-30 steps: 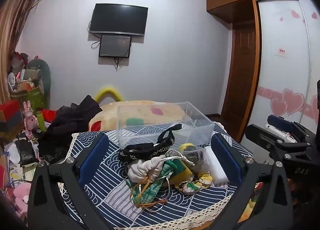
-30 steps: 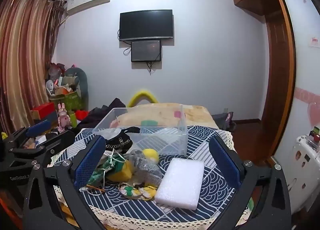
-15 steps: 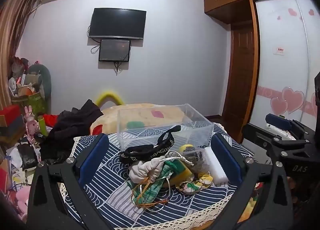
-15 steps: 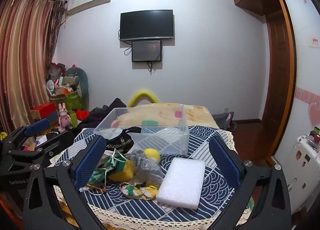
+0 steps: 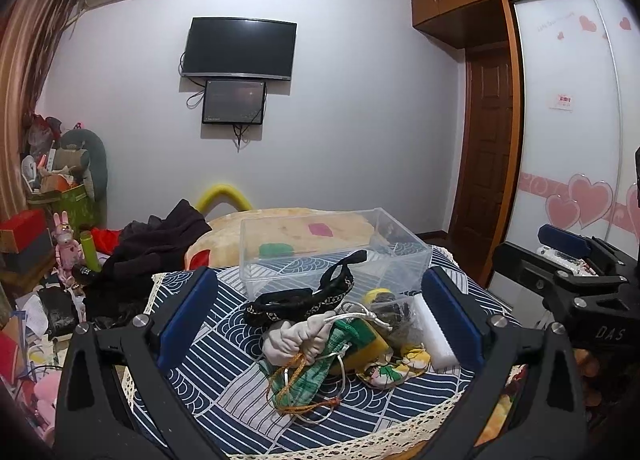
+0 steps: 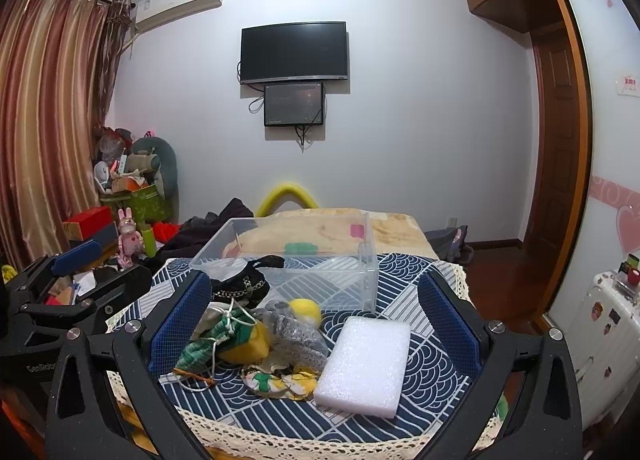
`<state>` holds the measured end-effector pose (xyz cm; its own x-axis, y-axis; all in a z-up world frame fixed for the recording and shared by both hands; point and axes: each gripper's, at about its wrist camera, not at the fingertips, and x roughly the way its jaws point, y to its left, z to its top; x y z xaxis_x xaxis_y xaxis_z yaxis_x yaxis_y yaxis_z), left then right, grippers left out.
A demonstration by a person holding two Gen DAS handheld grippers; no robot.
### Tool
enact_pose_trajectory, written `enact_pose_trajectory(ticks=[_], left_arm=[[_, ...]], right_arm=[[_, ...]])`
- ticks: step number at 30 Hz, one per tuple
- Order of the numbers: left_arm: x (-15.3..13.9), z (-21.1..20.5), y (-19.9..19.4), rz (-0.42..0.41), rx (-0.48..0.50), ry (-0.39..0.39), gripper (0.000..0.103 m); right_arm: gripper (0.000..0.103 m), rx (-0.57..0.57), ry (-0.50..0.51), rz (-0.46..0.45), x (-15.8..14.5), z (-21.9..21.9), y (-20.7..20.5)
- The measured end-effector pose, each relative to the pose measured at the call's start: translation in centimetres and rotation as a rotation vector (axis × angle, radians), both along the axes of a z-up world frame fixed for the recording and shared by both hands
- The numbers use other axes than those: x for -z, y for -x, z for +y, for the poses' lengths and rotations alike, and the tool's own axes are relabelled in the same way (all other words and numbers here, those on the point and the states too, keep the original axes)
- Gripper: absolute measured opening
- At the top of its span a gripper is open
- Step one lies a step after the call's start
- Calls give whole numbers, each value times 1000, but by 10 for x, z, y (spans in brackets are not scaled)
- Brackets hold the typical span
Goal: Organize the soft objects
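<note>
Against the frames one second back, both wrist views had tilted up slightly: the table and its pile sat a little lower in the picture, more ceiling showed. The objects themselves lay unchanged and none had been lifted.

Left to right across the near half of the table [image 6: 436,380], on the blue wave-pattern cloth:
- black patterned band [image 5: 304,300], draped, its far end leaning against the clear bin [image 5: 332,248]. Limp; judged best pinched mid-strap.
- white drawstring pouch [image 5: 298,336] with cord, lying on a green checked cloth [image 5: 316,370] with orange string trailing near. Light, floppy; cords likely to snag neighbours, so take the bunched neck.
- yellow sponge [image 6: 244,344], partly under the pouch. Compressible, easy grip across its sides.
- grey mesh bag [image 6: 296,336], with a yellow ball [image 6: 306,310] just beyond it. Ball may roll.
- floral fabric piece [image 6: 280,378], flat, nearest edge. Thin; needs a pinch at a fold.
- white foam block [image 6: 366,364], rightmost, apart from the pile. Very light, holds shape but dents; grip across the short sides.

The bin stood at the far side, empty.

Left gripper [image 5: 320,324]: spread wide, holding nothing, framing the pile. Right gripper [image 6: 314,328]: likewise wide apart and empty.
</note>
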<state>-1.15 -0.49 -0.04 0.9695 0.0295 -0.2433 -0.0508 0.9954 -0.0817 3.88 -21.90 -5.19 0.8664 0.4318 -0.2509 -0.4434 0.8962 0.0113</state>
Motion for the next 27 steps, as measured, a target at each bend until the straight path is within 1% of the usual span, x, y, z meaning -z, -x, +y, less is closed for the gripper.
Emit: enact_pose_trajectory(ticks=[27], left_arm=[[2, -2, 0, 2, 4, 6, 103]], right_arm=[[103, -13, 2, -6, -2, 2, 1]])
